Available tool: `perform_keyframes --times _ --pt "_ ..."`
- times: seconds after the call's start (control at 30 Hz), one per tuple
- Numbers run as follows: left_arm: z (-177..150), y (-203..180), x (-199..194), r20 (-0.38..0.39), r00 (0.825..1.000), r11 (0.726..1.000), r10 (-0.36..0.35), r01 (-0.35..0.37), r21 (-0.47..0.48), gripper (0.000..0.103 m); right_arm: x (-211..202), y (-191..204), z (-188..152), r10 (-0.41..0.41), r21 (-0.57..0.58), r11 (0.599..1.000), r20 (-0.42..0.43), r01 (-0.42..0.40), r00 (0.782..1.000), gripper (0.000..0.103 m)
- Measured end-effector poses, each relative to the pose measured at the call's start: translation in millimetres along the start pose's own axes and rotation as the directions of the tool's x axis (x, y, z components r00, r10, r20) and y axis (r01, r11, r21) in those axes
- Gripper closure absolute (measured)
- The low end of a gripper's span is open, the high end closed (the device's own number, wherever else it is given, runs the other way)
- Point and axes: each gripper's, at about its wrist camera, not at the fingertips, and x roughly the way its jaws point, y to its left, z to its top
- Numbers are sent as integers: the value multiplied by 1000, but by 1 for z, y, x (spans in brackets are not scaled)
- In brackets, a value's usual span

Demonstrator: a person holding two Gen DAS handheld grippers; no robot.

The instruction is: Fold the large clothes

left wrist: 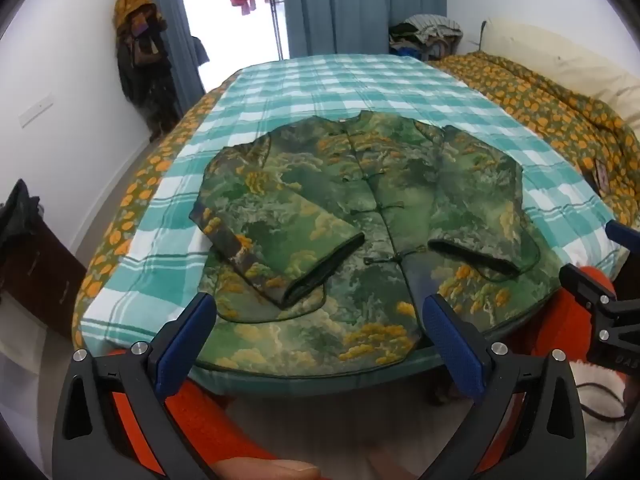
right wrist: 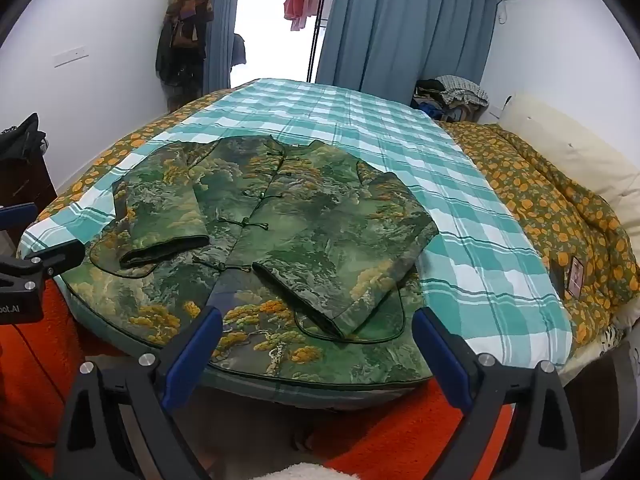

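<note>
A green jacket (left wrist: 352,216) with yellow tree print and knot buttons lies front up on the checked bed, its hem at the near edge. It also shows in the right wrist view (right wrist: 288,240). Both sleeves are folded in across the front: the left sleeve (left wrist: 280,240) and the right sleeve (right wrist: 344,276). My left gripper (left wrist: 318,312) is open and empty, just short of the hem. My right gripper (right wrist: 316,328) is open and empty, also at the near hem. The right gripper shows at the edge of the left wrist view (left wrist: 600,304).
The teal checked blanket (left wrist: 320,80) covers the bed. An orange-flowered quilt (right wrist: 552,208) and a cream pillow (right wrist: 580,152) lie on the right. A dark cabinet (left wrist: 36,264) stands at the left. Clothes hang on the wall (left wrist: 140,48). Orange fabric (right wrist: 400,432) is below the grippers.
</note>
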Motion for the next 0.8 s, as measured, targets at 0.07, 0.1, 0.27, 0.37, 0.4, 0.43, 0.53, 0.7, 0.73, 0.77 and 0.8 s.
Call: perform_keyframes --times 0.07,0.1,0.27,0.37,0.4,0.43,0.53,0.7,0.73,0.77,0.8 --pt "2 1 3 -6 1000 1000 -5 5 -4 1 0 0 0 3 4 1000 -4 -3 1000 5" --pt "3 2 4 -8 1000 1000 -8 8 -7 1 0 0 0 5 3 1000 -6 -5 1000 5" --pt "-6 -2 0 22 1000 1000 8 -9 14 1 -1 1 0 3 -1 1000 4 -3 1000 5" --pt "-6 -3 0 14 1000 1000 12 -13 16 1 -1 2 0 2 0 1000 0 -2 1000 5" --pt "-6 -3 0 14 1000 1000 12 -13 16 1 0 1 0 4 -1 1000 -1 -4 1000 5" --pt "-7 -3 0 14 1000 1000 13 -13 16 1 -1 1 0 3 0 1000 -1 -3 1000 5" --pt "-9 -4 -1 13 1000 1000 14 -14 18 1 0 0 0 9 2 1000 0 -9 1000 5" --pt "-8 -5 3 7 1000 1000 12 -12 20 1 0 0 0 8 2 1000 0 -8 1000 5" --pt "-9 -7 3 2 1000 1000 11 -11 27 1 0 0 0 10 3 1000 0 -10 1000 5" --pt "-10 -8 4 0 1000 999 11 -11 30 1 0 0 0 10 2 1000 0 -10 1000 5" --pt "-11 -9 4 -2 1000 999 12 -12 32 1 1 0 0 10 3 1000 0 -10 1000 5"
